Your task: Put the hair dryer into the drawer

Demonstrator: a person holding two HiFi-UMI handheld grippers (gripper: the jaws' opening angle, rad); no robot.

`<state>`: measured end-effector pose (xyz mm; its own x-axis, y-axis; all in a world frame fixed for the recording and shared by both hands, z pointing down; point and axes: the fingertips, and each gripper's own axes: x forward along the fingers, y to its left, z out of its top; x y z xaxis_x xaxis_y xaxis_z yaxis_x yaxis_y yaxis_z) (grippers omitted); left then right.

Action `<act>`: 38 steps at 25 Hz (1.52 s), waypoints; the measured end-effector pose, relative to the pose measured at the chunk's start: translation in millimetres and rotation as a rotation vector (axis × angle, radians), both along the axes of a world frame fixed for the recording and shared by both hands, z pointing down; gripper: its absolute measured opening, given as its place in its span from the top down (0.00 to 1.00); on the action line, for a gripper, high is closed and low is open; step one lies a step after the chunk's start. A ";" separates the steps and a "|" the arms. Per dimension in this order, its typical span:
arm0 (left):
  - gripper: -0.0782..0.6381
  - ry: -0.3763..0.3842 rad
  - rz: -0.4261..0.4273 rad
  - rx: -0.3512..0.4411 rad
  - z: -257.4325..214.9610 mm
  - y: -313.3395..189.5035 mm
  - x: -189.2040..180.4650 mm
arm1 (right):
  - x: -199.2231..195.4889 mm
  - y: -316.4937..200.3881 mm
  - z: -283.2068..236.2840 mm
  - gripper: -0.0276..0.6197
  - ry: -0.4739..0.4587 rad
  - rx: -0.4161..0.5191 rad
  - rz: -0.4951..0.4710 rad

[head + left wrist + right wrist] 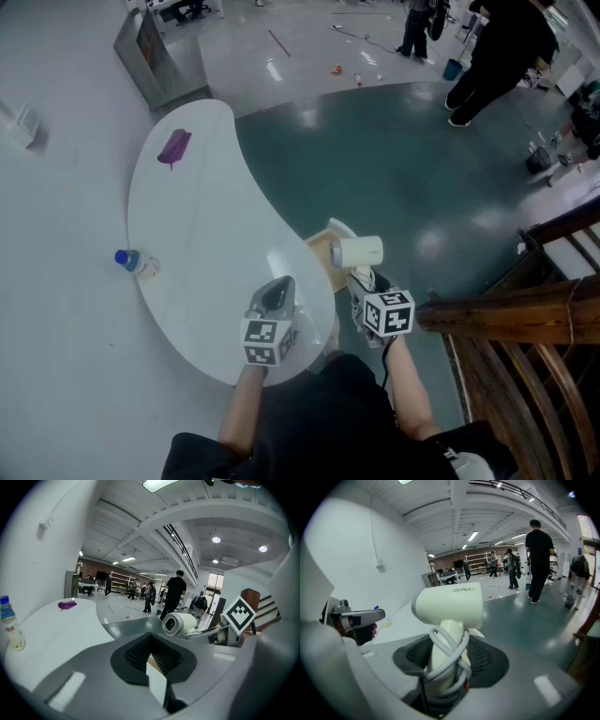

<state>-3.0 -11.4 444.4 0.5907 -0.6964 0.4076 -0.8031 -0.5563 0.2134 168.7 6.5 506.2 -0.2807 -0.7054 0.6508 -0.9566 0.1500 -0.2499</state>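
A cream hair dryer (358, 252) stands upright in my right gripper (361, 278), its grey cord wound around the handle. In the right gripper view the pads press on the hair dryer's handle (444, 656), and its barrel (450, 605) sits above the jaws. It hangs just over an open drawer (322, 251) with a tan inside, at the right edge of the white curved table (197, 234). My left gripper (277, 289) is over the table's near end, left of the drawer. Its pads meet at the tip (151, 641) with nothing held. The left gripper view shows the hair dryer (179, 623) to its right.
A water bottle (136, 262) stands at the table's left edge and a purple cloth (174, 147) lies at its far end. A wooden stair railing (525, 319) runs close on the right. People (497, 47) walk on the green floor beyond, near a grey cabinet (159, 56).
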 end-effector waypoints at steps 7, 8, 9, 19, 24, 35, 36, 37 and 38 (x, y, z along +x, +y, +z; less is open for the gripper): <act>0.88 -0.001 -0.025 -0.024 15.2 -13.5 18.9 | 23.7 -14.3 18.8 0.61 0.007 -0.035 -0.014; 0.88 0.000 -0.033 -0.033 19.3 -15.2 20.2 | 25.8 -16.5 22.4 0.61 0.008 -0.041 -0.019; 0.88 0.003 -0.042 -0.044 23.7 -16.7 21.6 | 27.6 -18.6 26.1 0.61 0.008 -0.047 -0.025; 0.88 -0.012 -0.096 -0.134 64.1 -35.2 39.3 | 34.7 -43.0 67.1 0.61 -0.009 -0.109 -0.103; 0.88 -0.049 -0.112 -0.170 86.2 -41.9 39.9 | 36.1 -54.1 92.1 0.61 -0.008 -0.142 -0.134; 0.88 -0.058 -0.137 -0.217 123.8 -57.1 50.2 | 29.7 -64.5 143.4 0.61 -0.023 -0.221 -0.205; 0.88 -0.061 -0.137 -0.221 127.4 -58.4 50.2 | 28.9 -65.6 147.7 0.61 -0.022 -0.226 -0.209; 0.88 -0.062 -0.139 -0.221 129.9 -60.4 50.3 | 28.2 -67.0 151.8 0.61 -0.019 -0.230 -0.213; 0.88 -0.061 -0.142 -0.221 131.8 -62.5 50.2 | 27.4 -68.3 155.7 0.61 -0.016 -0.234 -0.217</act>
<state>47.2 -73.9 576.2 0.4635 -0.6604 0.5908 -0.8847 -0.3829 0.2661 196.1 -61.8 661.9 -0.4198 -0.4593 0.7829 -0.9042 0.2870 -0.3164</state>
